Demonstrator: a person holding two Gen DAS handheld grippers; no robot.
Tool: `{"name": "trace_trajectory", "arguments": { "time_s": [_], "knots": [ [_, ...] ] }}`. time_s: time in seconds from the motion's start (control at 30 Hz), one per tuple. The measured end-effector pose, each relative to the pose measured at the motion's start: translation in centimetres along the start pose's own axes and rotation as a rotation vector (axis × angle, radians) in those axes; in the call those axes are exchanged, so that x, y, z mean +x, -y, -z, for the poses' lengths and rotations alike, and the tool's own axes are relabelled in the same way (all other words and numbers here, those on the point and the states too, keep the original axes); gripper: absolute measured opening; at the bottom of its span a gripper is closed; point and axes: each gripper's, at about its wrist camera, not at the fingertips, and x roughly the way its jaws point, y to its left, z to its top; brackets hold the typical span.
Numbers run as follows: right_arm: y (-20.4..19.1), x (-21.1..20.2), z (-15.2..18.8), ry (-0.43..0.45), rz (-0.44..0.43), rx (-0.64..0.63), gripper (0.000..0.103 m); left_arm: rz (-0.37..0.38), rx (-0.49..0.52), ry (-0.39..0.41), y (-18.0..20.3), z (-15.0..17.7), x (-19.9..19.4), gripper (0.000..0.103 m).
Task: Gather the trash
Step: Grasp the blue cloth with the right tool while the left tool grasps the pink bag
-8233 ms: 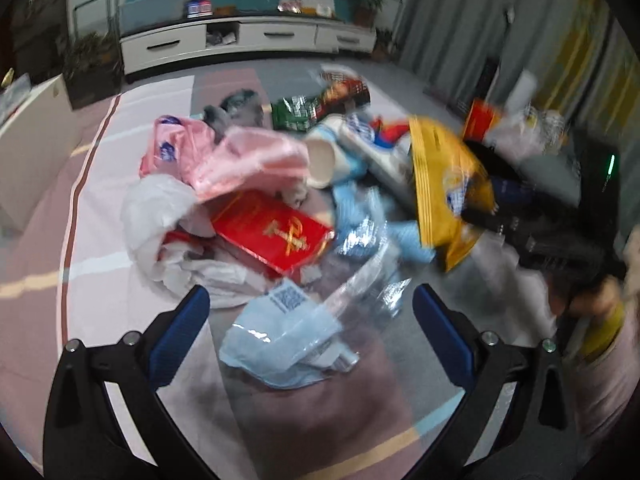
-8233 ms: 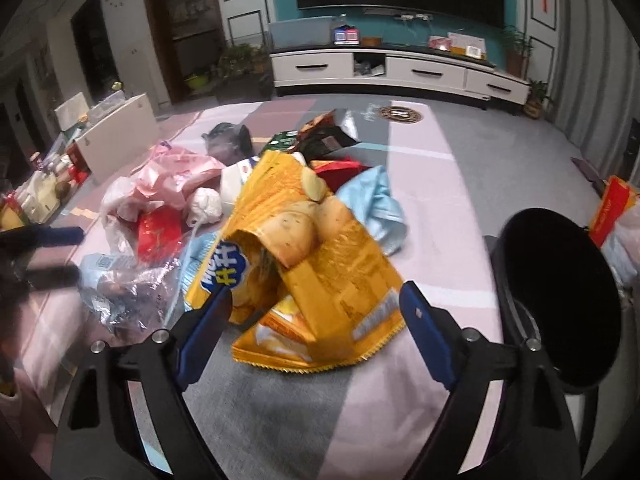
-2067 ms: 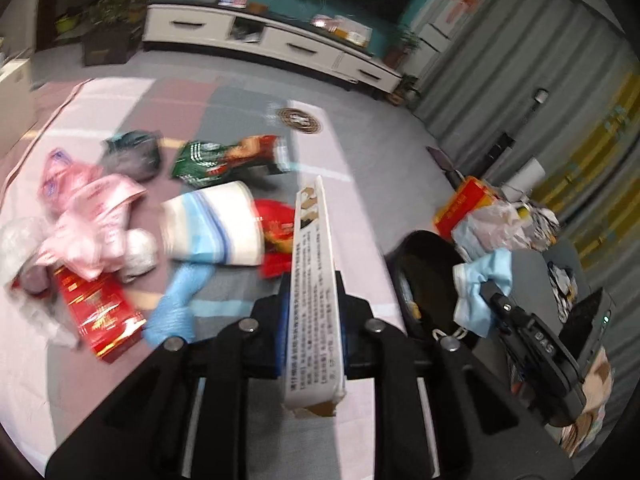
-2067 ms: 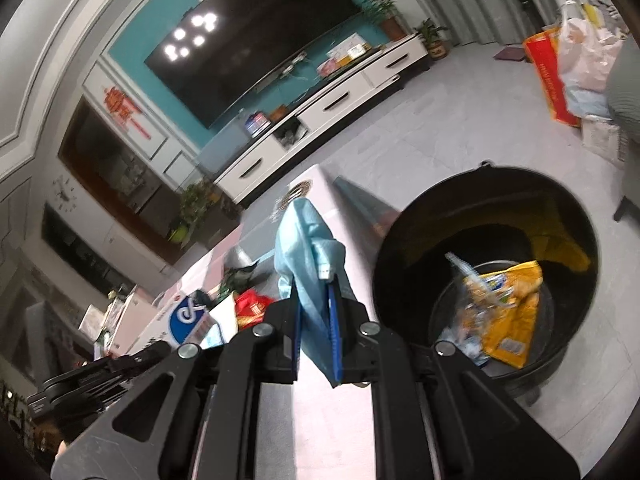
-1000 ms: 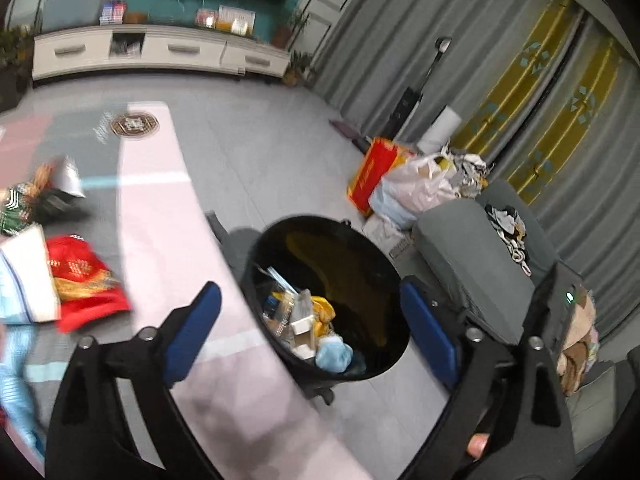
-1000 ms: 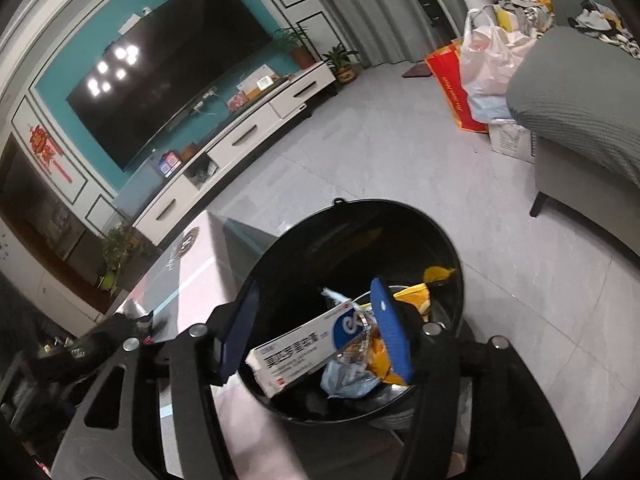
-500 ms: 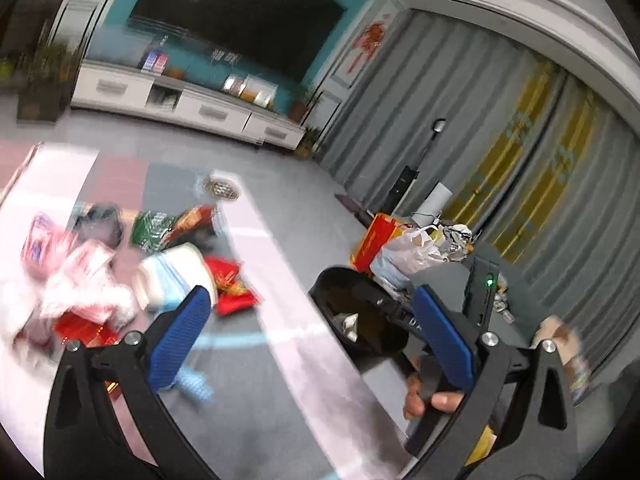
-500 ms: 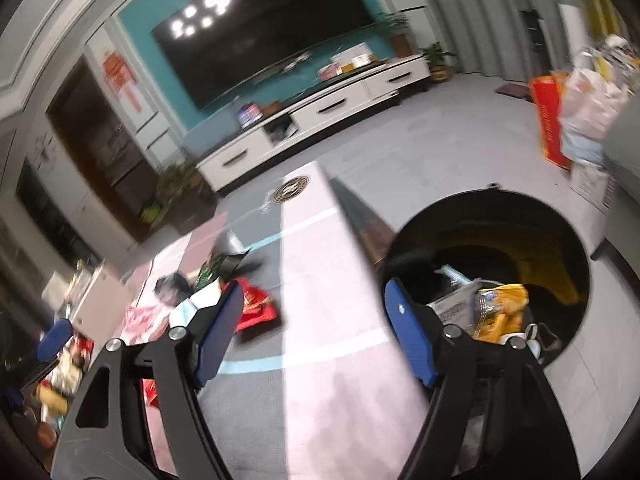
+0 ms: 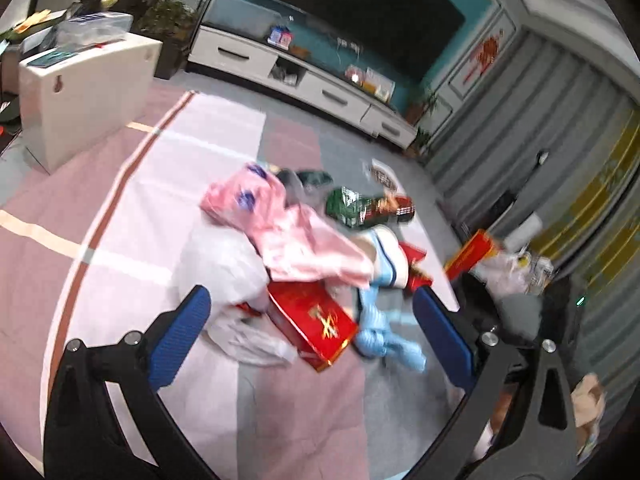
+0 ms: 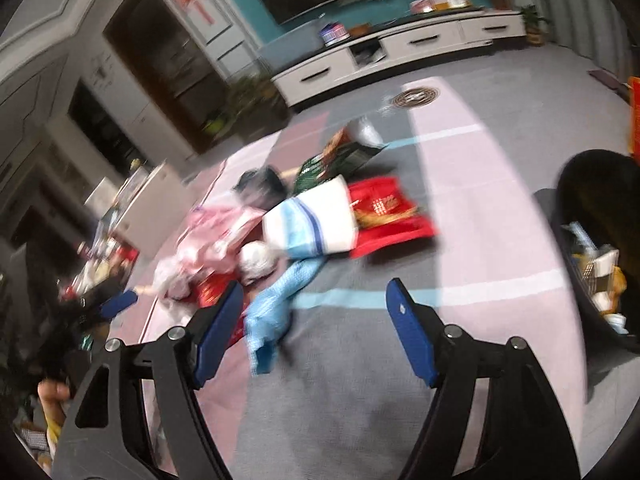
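Left gripper spread as wide as it goes, blue pads empty, hovering above a heap of litter on a pink and grey striped cloth. Right gripper partly spread, likewise empty, angled down at the same heap from the other side.

Between the left pads: red box with gold lettering, lying flat, with crumpled light blue wrapper touching its right edge. Just behind: pink plastic bag draped over white plastic bag, then white cup with blue bands on its side, red packet and green snack bag.

From the right wrist view: same white cup lying over the red packet, blue wrapper trailing toward the left pad. Black bin at the right edge, beside the cloth, with boxes and wrappers inside. Picture blurred, so finer print unreadable.

White TV cabinet along the far wall.
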Motion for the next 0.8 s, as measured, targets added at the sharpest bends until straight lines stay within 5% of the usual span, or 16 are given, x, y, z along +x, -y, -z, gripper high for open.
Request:
{"name": "trace_trajectory", "arguments": {
  "time_s": [0.47, 0.8],
  "knots": [
    [-5.4, 6.5, 1.8, -0.126, 0.028, -0.22, 0.07, -0.02, 0.052, -0.031, 0.3, 0.6, 0.9, 0.101],
    [-4.4, 8.9, 2.0, -0.184, 0.03, -0.176, 0.035, -0.03, 0.084, -0.058, 0.6, 1.2, 1.7, 0.101]
  ]
}}
